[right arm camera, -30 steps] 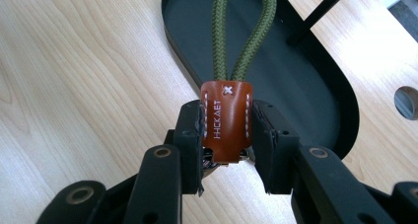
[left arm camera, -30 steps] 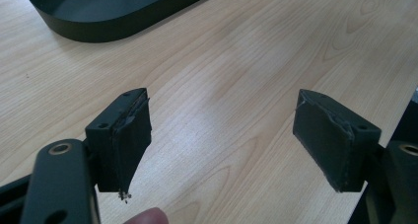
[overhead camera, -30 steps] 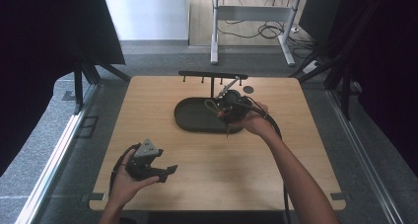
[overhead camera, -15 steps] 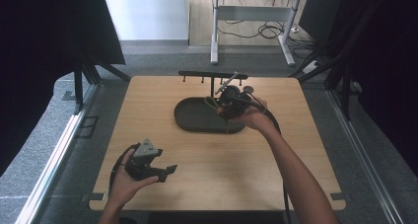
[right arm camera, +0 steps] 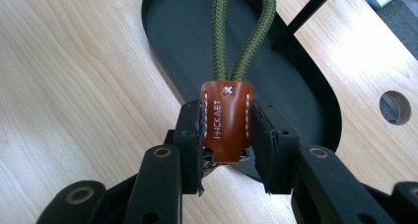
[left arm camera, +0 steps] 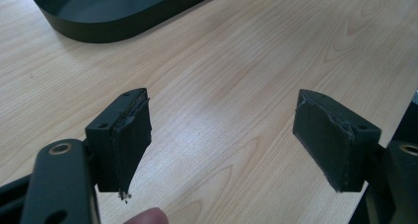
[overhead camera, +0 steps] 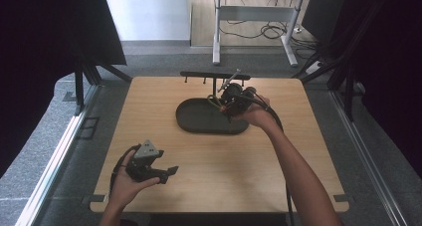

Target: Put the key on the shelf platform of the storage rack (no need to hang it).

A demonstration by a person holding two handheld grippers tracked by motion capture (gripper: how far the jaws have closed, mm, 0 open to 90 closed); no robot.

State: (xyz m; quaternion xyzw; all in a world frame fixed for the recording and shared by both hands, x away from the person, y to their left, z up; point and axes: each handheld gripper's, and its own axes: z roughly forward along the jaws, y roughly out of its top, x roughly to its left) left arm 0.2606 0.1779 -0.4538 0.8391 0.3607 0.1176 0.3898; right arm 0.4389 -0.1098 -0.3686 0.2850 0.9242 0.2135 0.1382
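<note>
My right gripper [right arm camera: 226, 135] is shut on a brown leather key fob [right arm camera: 226, 116] whose olive-green cord loop [right arm camera: 245, 31] points away from me. It hangs over the far right part of a black oval tray [right arm camera: 318, 86]. From above, the right gripper [overhead camera: 230, 102] is above the tray's [overhead camera: 196, 122] back right rim, just in front of a black peg rack [overhead camera: 199, 75]. My left gripper [overhead camera: 168, 173] rests low at the table's front left, jaws wide apart. Between its pads [left arm camera: 123, 140] lies bare wood, and its midpoint [left arm camera: 222, 140] holds nothing.
The tray [left arm camera: 113, 21] lies ahead and to the left in the left gripper view. A thin black rod [right arm camera: 305, 17] of the rack rises beyond the tray, and a round hole [right arm camera: 395, 107] is cut in the tabletop. Dark frame posts flank the table [overhead camera: 298, 186].
My right gripper has edged slightly toward the back rack with the fob still in it. The left hand has stayed put.
</note>
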